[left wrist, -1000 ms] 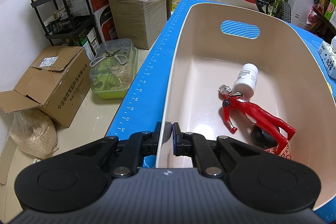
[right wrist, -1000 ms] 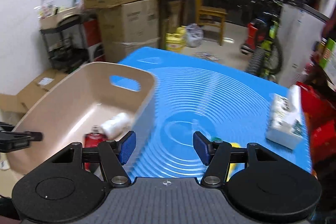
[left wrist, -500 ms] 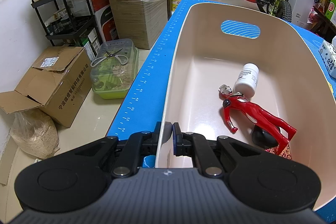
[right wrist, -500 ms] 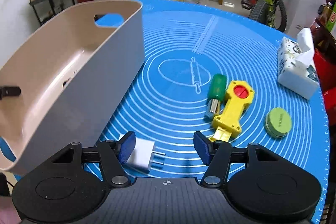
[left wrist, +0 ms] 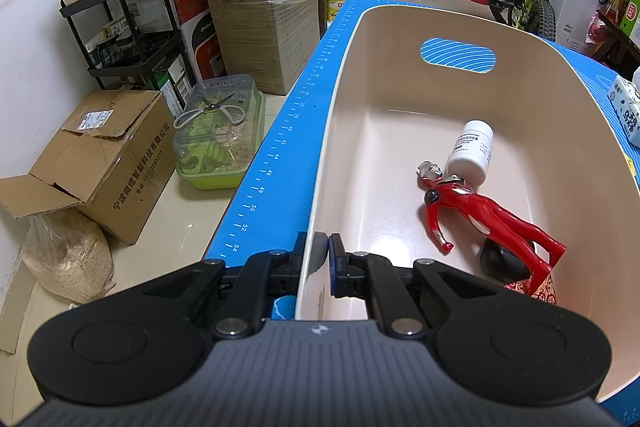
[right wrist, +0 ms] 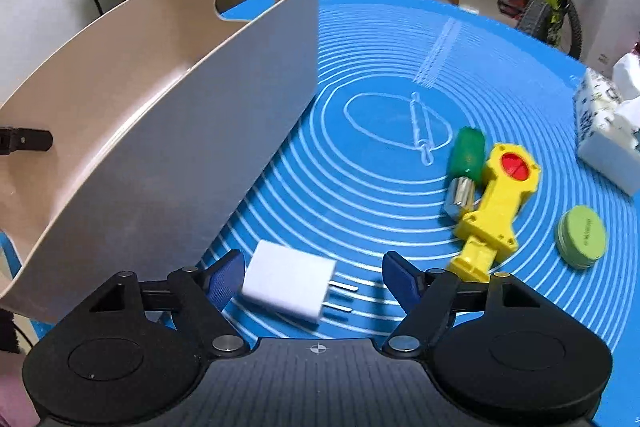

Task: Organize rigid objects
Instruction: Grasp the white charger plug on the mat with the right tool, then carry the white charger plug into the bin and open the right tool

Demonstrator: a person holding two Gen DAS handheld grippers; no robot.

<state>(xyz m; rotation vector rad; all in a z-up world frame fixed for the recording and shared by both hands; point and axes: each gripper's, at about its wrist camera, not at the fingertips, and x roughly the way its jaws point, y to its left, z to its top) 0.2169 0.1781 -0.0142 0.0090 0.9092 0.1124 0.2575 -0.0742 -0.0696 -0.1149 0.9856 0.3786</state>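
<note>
left tongs (left wrist: 328, 259) clamped on near rim of beige bin (left wrist: 592, 131); inside it: red hero figure (left wrist: 480, 211), white pill bottle (left wrist: 470, 157). right tongs (right wrist: 312, 277) apart, straddling white plug adapter (right wrist: 288, 281) on blue worktop mat (right wrist: 360, 179); yellow toy drill (right wrist: 498, 211), green-handled tool (right wrist: 464, 163), green tin (right wrist: 582, 233) further right

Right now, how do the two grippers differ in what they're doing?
The left gripper is shut on the near rim of the beige plastic bin; the right gripper is open. The left holds the bin; the right holds nothing, its blue pads flanking the white plug adapter lying on the blue mat. Both are black with blue pads.
</note>
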